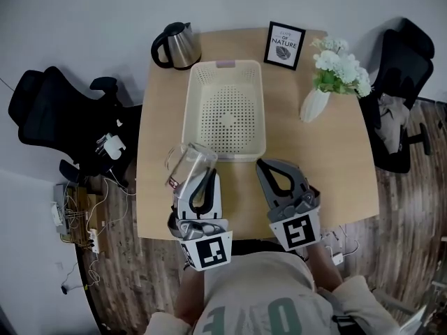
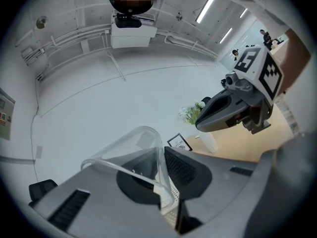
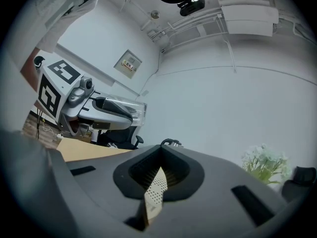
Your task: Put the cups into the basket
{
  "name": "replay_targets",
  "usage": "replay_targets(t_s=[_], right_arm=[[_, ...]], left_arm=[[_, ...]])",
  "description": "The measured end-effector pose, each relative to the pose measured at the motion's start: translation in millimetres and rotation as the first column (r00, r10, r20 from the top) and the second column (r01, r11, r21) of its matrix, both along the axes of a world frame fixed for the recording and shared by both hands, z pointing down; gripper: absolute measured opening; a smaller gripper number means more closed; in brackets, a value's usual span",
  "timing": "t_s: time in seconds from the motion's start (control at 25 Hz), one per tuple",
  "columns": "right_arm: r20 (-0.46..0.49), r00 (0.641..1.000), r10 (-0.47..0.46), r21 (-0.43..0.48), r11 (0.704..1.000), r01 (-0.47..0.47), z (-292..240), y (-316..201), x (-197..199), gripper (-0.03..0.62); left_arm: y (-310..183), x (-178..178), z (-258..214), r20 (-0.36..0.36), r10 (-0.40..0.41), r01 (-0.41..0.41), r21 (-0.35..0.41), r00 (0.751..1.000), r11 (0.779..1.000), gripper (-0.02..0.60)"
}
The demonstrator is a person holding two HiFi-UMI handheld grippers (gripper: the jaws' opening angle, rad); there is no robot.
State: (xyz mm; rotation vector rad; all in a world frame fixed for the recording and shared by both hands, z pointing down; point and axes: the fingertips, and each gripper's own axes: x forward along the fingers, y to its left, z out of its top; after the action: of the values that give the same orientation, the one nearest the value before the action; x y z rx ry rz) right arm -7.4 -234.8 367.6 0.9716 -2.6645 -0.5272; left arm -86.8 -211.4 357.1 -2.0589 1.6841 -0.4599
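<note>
A clear cup (image 1: 188, 162) hangs tilted over the table's near part, just left of the cream perforated basket's (image 1: 190, 110) front corner. My left gripper (image 1: 209, 172) is shut on the cup's wall; in the left gripper view the cup (image 2: 130, 145) sits at the jaw tips, with my left gripper (image 2: 162, 158) pinching its rim. My right gripper (image 1: 269, 166) hovers beside it near the basket's front edge, shut with nothing in it. In the right gripper view my right gripper (image 3: 159, 158) shows a strip of basket (image 3: 154, 188) through its jaws. The basket holds nothing.
A steel kettle (image 1: 177, 45) stands at the table's back left, a framed print (image 1: 284, 45) at the back, a white vase of flowers (image 1: 328, 82) on the right. Black office chairs (image 1: 49, 117) flank the table (image 1: 328, 180). Cables lie on the floor at left.
</note>
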Motion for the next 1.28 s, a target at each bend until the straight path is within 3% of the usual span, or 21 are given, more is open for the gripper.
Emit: replay_targets(t_s=[0.56, 0.76, 0.92, 1.28], right_arm=[[0.024, 0.999, 0.040, 0.039, 0.998, -0.041, -21, -36, -18, -0.002], [0.028, 0.999, 0.034, 0.035, 0.999, -0.035, -24, -39, -26, -0.002], [0.041, 0.998, 0.042, 0.042, 0.998, -0.043, -28, -46, -28, -0.002], [0.061, 0.996, 0.059, 0.018, 0.998, -0.060, -27, -60, -25, -0.002]], left_arm=[[-42, -23, -27, -0.016, 0.029, -0.028, 0.040, 0.999, 0.999, 0.037], [-59, -29, -36, 0.045, 0.063, -0.064, 0.024, 0.997, 0.998, 0.037], [-81, -34, -40, 0.067, 0.075, -0.074, -0.009, 0.995, 0.997, 0.037], [-139, -36, -24, 0.221, 0.160, -0.124, -0.169, 0.962, 0.978, 0.037]])
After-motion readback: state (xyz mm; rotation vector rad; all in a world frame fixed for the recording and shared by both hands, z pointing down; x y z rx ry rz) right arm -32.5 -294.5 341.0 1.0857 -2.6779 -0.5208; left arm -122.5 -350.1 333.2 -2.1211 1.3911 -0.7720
